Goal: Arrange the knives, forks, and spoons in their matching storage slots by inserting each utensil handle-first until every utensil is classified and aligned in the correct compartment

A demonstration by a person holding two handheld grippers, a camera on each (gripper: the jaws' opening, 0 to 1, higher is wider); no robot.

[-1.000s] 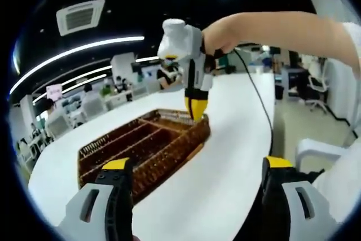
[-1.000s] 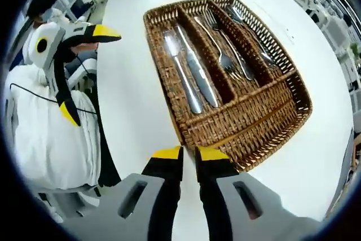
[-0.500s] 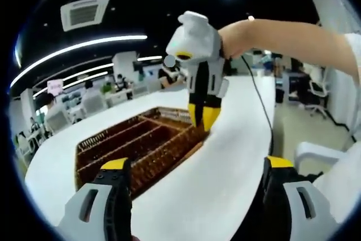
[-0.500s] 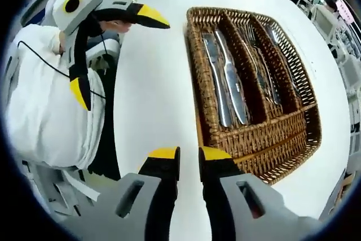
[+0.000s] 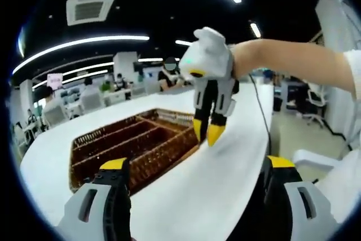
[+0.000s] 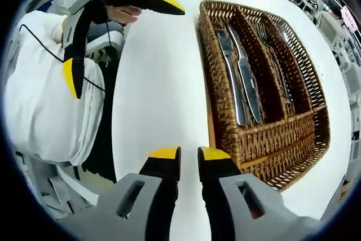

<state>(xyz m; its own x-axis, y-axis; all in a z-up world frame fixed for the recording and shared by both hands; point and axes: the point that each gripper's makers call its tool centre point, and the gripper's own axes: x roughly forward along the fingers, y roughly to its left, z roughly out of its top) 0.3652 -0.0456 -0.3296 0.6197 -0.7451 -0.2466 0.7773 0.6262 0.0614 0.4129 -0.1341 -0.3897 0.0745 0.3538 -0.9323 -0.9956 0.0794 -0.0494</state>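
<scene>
Wicker cutlery tray [image 6: 265, 139] on white table [image 6: 163, 83]; knives [image 6: 240, 77], forks [image 6: 276, 63] inside. Right gripper [image 6: 189, 153] jaws together, empty, beside tray. Left gripper [image 5: 194, 167] jaws apart, empty.

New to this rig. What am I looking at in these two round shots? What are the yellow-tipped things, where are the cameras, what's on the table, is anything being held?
No robot here: a person holds a hand-held gripper in each hand, and each carries a fisheye camera looking along its own two yellow-tipped jaws.

Left gripper view: the left hand-held gripper rises from the bottom, jaws wide apart, nothing between them. The right one hangs ahead, held by the person's arm.

Right gripper view: the right hand-held gripper has its jaws nearly together, holding nothing, over the white table.

On the table sits a wicker cutlery tray with long compartments. Two knives lie in the nearest one and forks in the next; beyond that it is hard to tell.
</scene>
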